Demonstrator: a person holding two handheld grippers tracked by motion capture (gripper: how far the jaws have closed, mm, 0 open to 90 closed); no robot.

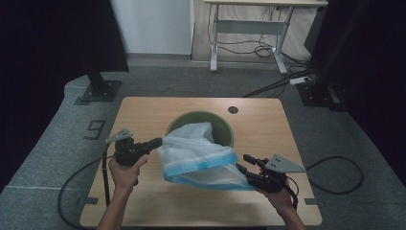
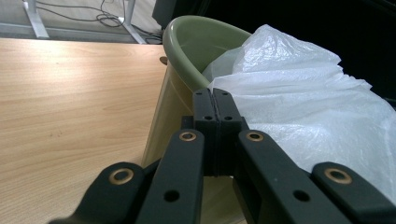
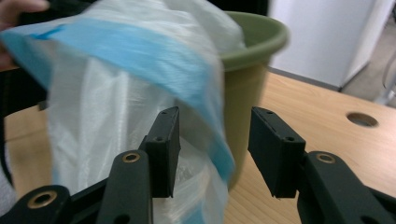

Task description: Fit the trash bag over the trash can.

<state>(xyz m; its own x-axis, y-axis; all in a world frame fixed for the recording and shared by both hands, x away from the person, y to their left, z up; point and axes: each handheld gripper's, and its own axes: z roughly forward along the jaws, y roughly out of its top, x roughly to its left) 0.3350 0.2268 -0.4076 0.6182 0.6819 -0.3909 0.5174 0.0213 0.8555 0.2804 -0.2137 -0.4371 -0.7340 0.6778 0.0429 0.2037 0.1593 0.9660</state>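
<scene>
An olive green bin (image 1: pixel 227 128) stands mid-table with a thin white bag (image 1: pixel 196 148) spilling out of it toward me. The bag's mouth has a blue rim and is held up in the air. My left gripper (image 1: pixel 159 141) is shut on the bag's left edge; in the left gripper view (image 2: pixel 215 100) the jaws are pressed together beside the bin (image 2: pixel 196 42) and the bag (image 2: pixel 303 102). My right gripper (image 1: pixel 242 162) is open at the bag's right corner. In the right gripper view (image 3: pixel 217 154) the blue-rimmed bag (image 3: pixel 107 93) hangs partly between the jaws, in front of the bin (image 3: pixel 252 42).
A round cable hole (image 1: pixel 233 109) lies in the wooden tabletop (image 1: pixel 143 115) behind the bin. Beyond the table are a black stand base (image 1: pixel 99 90), a desk frame (image 1: pixel 249 28) and loose floor cables (image 1: pixel 335 172).
</scene>
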